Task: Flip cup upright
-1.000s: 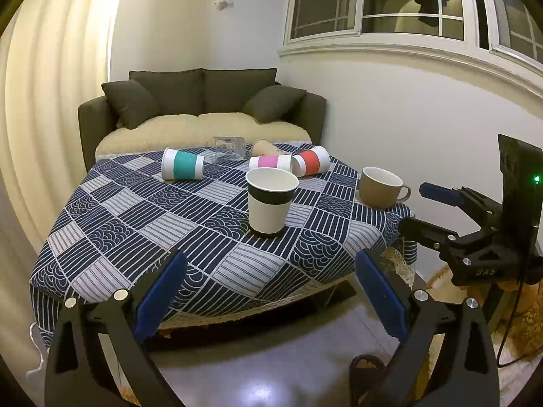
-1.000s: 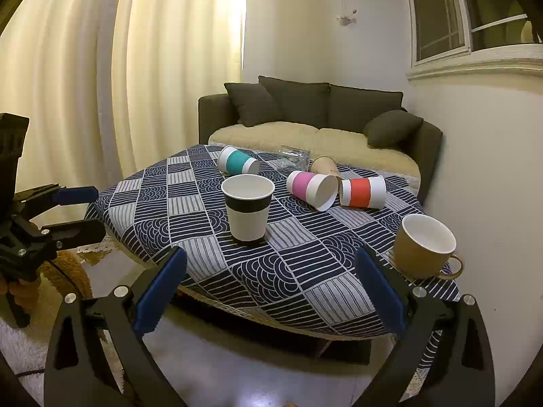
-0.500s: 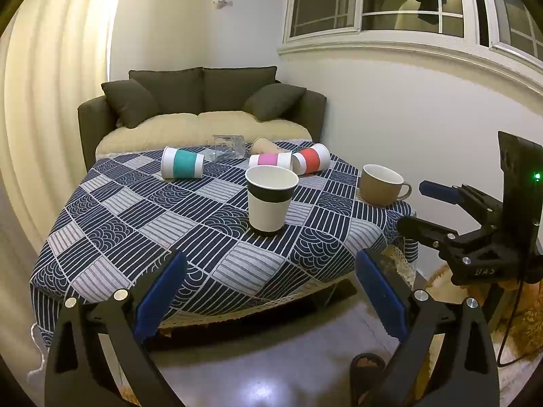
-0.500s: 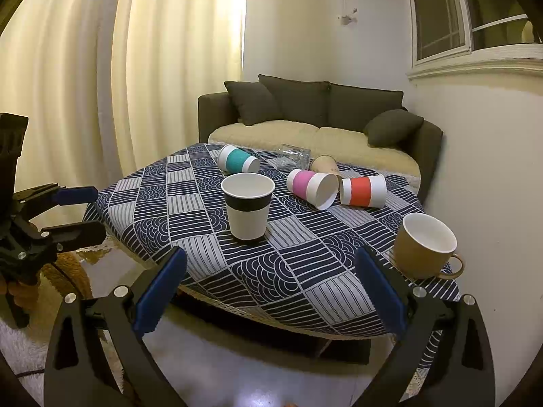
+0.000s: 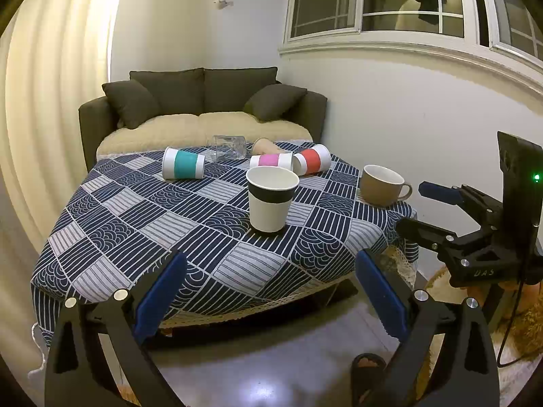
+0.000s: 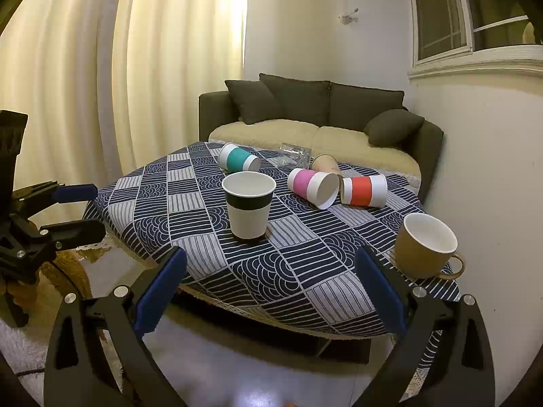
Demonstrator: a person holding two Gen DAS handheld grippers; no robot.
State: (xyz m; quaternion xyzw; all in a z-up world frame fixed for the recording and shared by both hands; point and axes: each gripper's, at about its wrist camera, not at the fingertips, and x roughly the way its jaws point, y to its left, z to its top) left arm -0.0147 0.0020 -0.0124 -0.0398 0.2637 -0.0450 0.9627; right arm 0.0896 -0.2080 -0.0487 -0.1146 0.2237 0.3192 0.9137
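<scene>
Both tools are held off the near edge of the worktop (image 5: 112, 224), above the floor, which keeps every cup in view before one is chosen. The left tool (image 5: 271, 288) is released, its blue pads spread wide with nothing between them. The right tool (image 6: 271, 288) is likewise released and empty.

Nearest on the patterned cloth stands a black-banded paper cup (image 5: 272, 200), mouth up; it needs no correction. To its right, near the worktop edge, a tan mug (image 5: 381, 186) also stands upright.

Farther back lie the cups that need flipping, all on their sides: a teal-banded cup (image 5: 183, 167) to the left, a pink-banded cup (image 5: 271, 161) and a red-banded cup (image 5: 314, 159) touching or just beside each other, a plain tan cup (image 5: 264, 145) behind them, and a clear glass (image 5: 228, 146). Judged from this layout, the task is part done. Lying cups can roll, so a grip across the body appears advisable.

Beyond the worktop stands a sofa (image 5: 203, 108).
</scene>
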